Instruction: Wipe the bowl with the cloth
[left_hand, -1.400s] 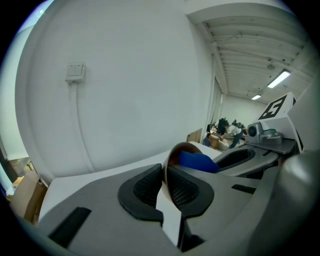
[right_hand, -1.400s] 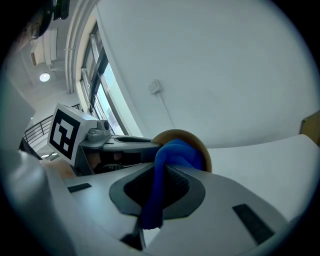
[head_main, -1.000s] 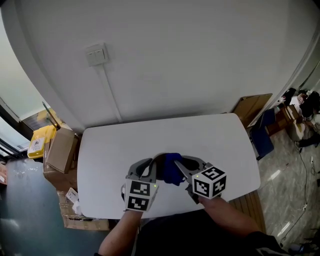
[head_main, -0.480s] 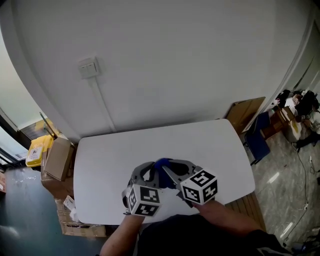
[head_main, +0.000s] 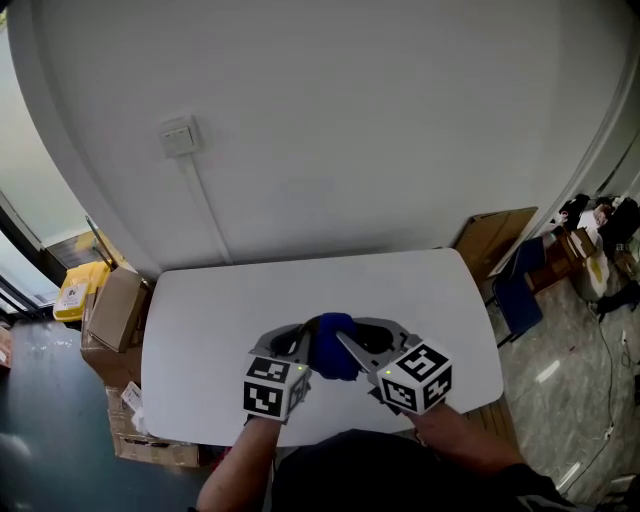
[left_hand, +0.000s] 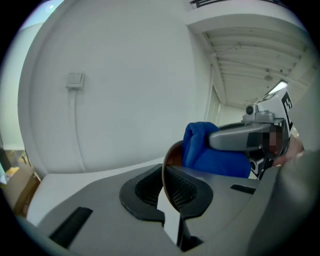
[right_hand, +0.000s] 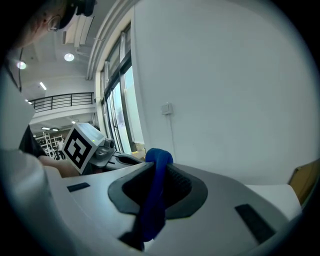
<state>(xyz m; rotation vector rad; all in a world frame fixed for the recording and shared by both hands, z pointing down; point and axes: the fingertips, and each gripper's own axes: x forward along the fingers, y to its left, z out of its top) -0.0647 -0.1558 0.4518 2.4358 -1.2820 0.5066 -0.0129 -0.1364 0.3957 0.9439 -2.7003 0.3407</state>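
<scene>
Bowl (left_hand: 173, 153) pinched by its thin brown rim in the left hand-held gripper (left_hand: 167, 186), jaws closed tight on the edge. It is held over the white bench (head_main: 220, 300), probably to turn the inside toward the other tool. Right hand-held gripper (right_hand: 155, 187) clamped on a bunched blue cloth (right_hand: 156, 165), with a wad left proud of the tips as the wiping face. Cloth appears pressed against the bowl's inner side. Wiping looks under way.
</scene>
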